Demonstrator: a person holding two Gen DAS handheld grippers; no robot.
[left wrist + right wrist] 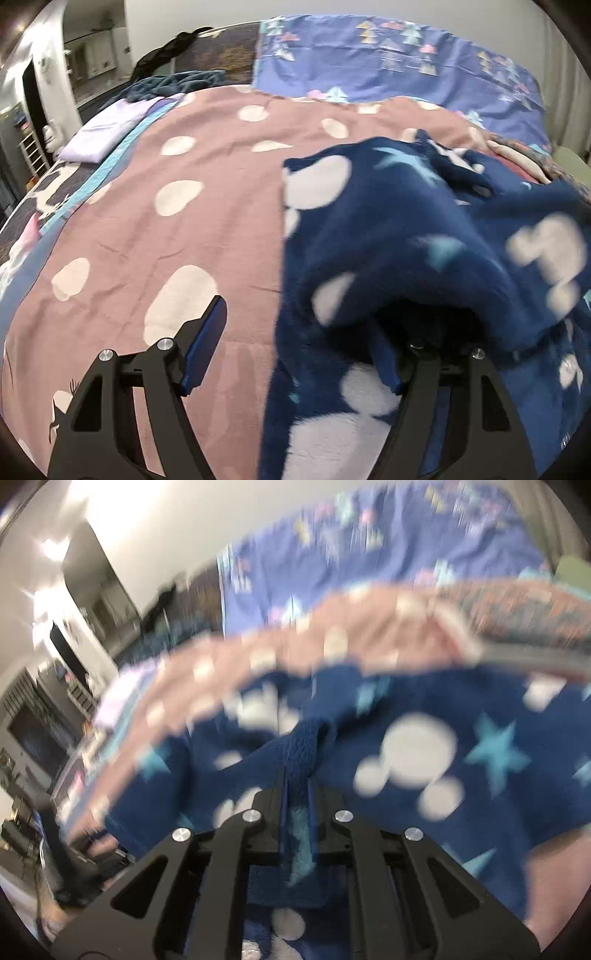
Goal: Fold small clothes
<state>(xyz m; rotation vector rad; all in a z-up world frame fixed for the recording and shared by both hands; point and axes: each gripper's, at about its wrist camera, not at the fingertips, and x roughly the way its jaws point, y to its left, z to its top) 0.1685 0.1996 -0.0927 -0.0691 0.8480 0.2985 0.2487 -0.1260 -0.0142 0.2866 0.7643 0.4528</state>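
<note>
A navy fleece garment (pixel 406 258) with white mouse-head shapes and light blue stars lies bunched on the right of a pink spotted blanket (pixel 184 192). My left gripper (pixel 295 350) is open; the fleece drapes over its right finger (pixel 388 365), and its left finger (pixel 207 343) is bare above the blanket. In the right wrist view, blurred by motion, my right gripper (pixel 298 775) is shut on a bunched fold of the same fleece (pixel 424 746), which hangs spread out in front of it.
A folded lilac cloth (pixel 107 129) lies at the bed's left edge, with a dark teal garment (pixel 173 83) and a black one (pixel 166 51) behind it. A purple patterned sheet (pixel 388 59) covers the far end. A patterned cloth pile (pixel 524 155) sits far right.
</note>
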